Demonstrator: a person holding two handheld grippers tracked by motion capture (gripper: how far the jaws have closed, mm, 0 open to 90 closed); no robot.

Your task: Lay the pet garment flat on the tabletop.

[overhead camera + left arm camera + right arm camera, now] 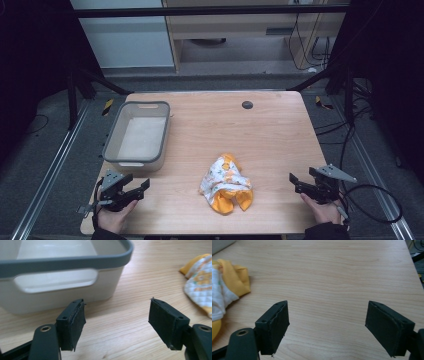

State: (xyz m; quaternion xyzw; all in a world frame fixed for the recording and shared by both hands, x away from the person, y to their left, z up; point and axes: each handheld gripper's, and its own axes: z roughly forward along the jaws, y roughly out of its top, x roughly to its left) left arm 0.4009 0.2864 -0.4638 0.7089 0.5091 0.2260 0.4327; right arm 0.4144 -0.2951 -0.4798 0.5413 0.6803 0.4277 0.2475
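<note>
Both grippers — left gripper (142,187) near the grey bin (113,137), right gripper (295,183) at the near right — hold jaws apart, flanking the crumpled yellow-and-white cloth (226,183).

Left tongs (145,184) low at near-left, jaws spread wide, empty. Right tongs (293,180) near-right, likewise agape, empty.

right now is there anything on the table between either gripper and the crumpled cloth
Nothing visible. Bare wood lies between the left gripper and the cloth, and between the right gripper and it. The grey bin sits beyond the left gripper, off that line. Both grippers are open.
</note>
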